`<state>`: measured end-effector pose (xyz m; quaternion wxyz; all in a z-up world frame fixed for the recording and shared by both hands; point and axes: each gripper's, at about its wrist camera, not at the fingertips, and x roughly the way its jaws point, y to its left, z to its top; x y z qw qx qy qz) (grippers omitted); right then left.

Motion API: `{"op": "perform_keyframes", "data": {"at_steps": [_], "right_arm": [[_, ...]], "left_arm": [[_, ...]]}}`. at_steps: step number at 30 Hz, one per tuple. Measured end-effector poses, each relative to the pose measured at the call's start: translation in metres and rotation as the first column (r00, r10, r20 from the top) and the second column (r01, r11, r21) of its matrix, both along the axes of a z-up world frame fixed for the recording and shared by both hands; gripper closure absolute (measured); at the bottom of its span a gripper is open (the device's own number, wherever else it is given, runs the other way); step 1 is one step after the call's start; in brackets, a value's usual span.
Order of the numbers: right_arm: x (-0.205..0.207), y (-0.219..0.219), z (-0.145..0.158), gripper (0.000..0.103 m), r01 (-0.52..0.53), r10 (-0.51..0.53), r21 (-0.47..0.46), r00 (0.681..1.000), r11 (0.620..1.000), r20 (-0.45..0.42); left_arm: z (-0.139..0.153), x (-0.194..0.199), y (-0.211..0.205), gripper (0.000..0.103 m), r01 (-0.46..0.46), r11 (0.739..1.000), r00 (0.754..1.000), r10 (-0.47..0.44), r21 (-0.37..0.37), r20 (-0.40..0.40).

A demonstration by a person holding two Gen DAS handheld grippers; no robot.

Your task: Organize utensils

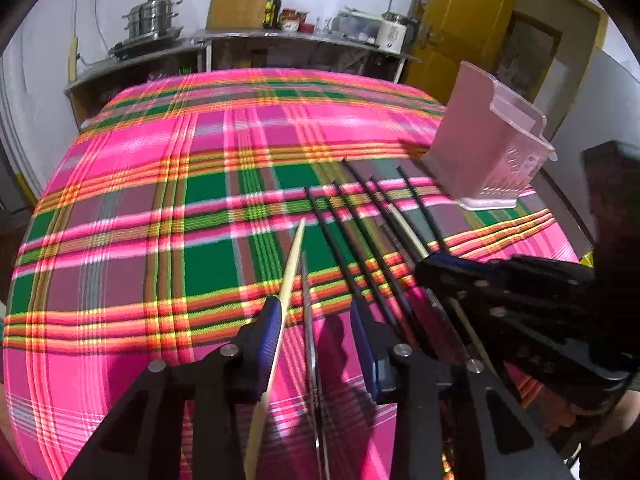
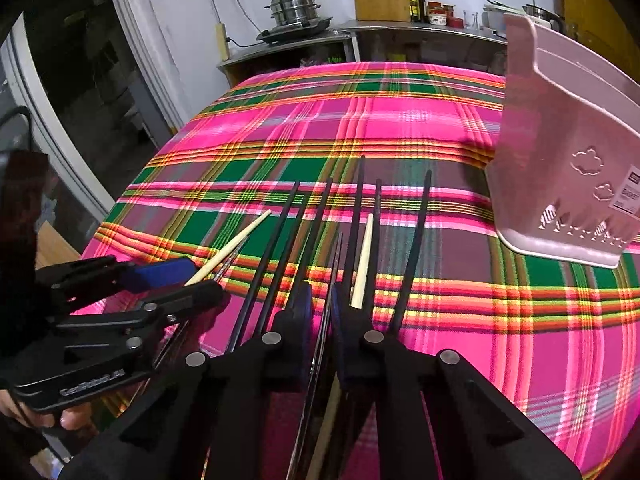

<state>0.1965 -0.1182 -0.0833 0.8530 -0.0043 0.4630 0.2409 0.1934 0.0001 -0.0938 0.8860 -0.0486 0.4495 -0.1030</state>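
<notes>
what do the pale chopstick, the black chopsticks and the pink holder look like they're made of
Pale chopstick: likely bamboo or wood, matte cream, no shine.
Black chopsticks: probably plastic or lacquered wood; smooth, uniformly dark, so the look leaves it open.
Pink holder: moulded plastic, slightly glossy, with embossed clouds and cut-out slots.

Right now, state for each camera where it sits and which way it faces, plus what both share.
Left wrist: on the left gripper, looking along its fingers over the plaid tablecloth toward the kitchen shelf; right gripper enters at right.
Right wrist: on the right gripper, same heading; left gripper and a hand at left.
Shared: black chopsticks, pink holder.
</notes>
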Motion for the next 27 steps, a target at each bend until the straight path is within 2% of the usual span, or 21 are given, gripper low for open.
{"op": "perform_keyframes", "data": {"at_steps": [3, 7, 15, 17, 27], "right_arm": [[0.001, 0.0, -0.001, 0.093, -0.004, 0.004, 0.005, 1.0, 1.0, -0.003], [0.002, 0.003, -0.002, 0.093, -0.014, 0.014, 0.003, 1.0, 1.0, -0.004], [0.007, 0.006, -0.006, 0.094, -0.02, 0.021, 0.003, 1.0, 1.0, -0.016], [0.009, 0.006, -0.009, 0.094, -0.021, 0.021, 0.003, 0.999, 1.0, -0.024], [0.02, 0.016, -0.011, 0.095, -0.02, 0.019, -0.038, 0.999, 0.999, -0.036]], "left_arm": [[0.005, -0.002, -0.003, 0.067, 0.02, 1.0, 1.0, -0.019, -0.015, 0.02], [0.001, 0.001, -0.004, 0.067, 0.034, 0.999, 0.999, -0.034, -0.036, -0.001], [-0.014, 0.008, 0.003, 0.078, 0.001, 0.999, 0.999, -0.003, -0.034, -0.053], [-0.015, 0.009, 0.004, 0.081, -0.003, 1.0, 0.999, 0.001, -0.025, -0.055], [-0.015, 0.021, -0.008, 0.082, 0.011, 0.998, 0.999, -0.008, 0.055, -0.049]]}}
